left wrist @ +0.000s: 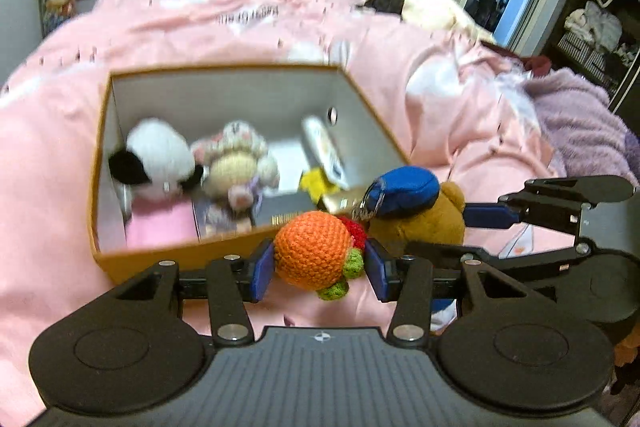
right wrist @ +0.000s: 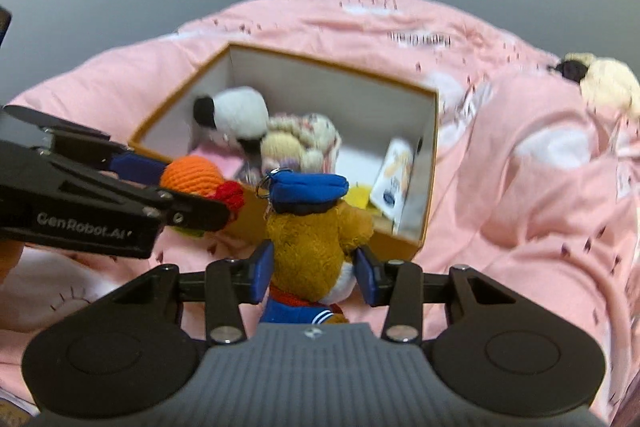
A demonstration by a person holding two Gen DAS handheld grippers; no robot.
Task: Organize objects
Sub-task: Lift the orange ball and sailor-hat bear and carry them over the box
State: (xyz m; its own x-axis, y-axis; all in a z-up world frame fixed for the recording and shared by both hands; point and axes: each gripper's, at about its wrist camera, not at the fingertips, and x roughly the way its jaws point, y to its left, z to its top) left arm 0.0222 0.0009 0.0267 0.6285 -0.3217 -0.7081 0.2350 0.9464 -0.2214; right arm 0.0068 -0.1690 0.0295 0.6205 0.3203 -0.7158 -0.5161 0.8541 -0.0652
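Two grippers hovered by the orange-walled open cardboard box (left wrist: 224, 251) on the pink quilt (left wrist: 60, 147): left gripper (left wrist: 318, 269) pinched an orange crocheted ball toy (left wrist: 310, 253), right gripper (right wrist: 314, 273) clamped a brown plush bear in a blue cap (right wrist: 316, 231).

The round orange crocheted yarn toy (left wrist: 310, 253) has a knobbly, matt stitch surface, with red and green yarn bits of the same weave. The brown plush bear in a blue felt-like cap (right wrist: 316, 227) looks fuzzy and soft; a shiny metal key ring sits at the cap. The orange-edged cardboard box (left wrist: 180, 257) has smooth, matt pale inner walls. The pink cloth duvet (right wrist: 520, 187) is soft and wrinkled. The grippers' arms are matt black plastic with bright metal rivets.
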